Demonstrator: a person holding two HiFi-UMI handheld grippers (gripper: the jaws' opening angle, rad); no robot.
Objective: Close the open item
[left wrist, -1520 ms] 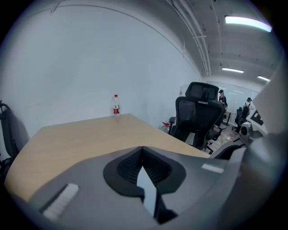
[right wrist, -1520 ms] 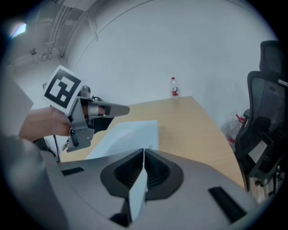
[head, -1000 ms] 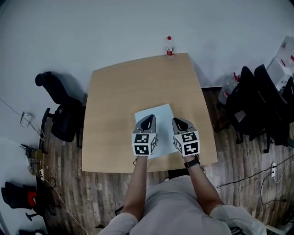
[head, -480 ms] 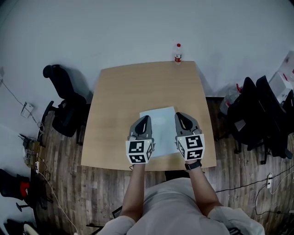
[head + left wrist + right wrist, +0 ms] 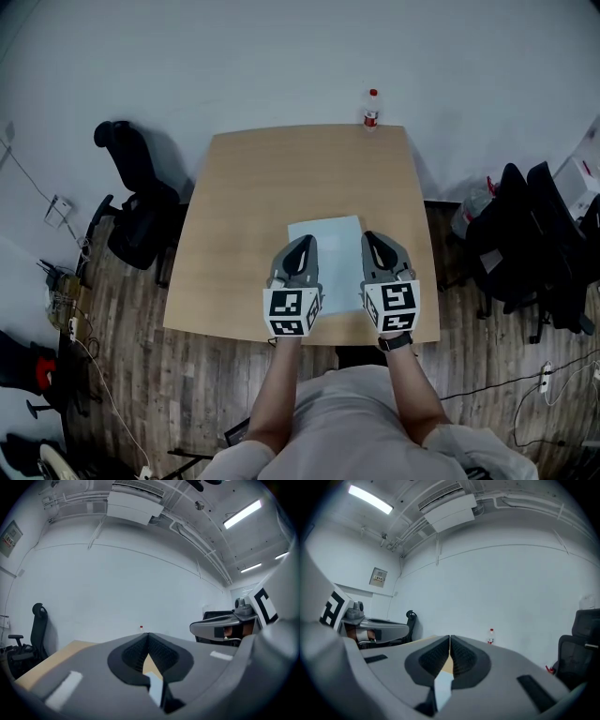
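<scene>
A light wooden desk (image 5: pixel 253 206) is seen before a white wall. At the desk's near middle, a flat, pale blue-white rectangular item (image 5: pixel 328 246) is laid. Above the desk's near edge, the left hand-held gripper (image 5: pixel 302 247) and right hand-held gripper (image 5: pixel 375 242) are held, each with jaws pressed together and empty.

The left gripper (image 5: pixel 304 242) and right gripper (image 5: pixel 372 238) cover the near corners of the pale flat item (image 5: pixel 330 251) by the near edge of the table (image 5: pixel 244 206); whether it lies open cannot be told. The bottle (image 5: pixel 372 107) at the far edge is too small to read its label
</scene>
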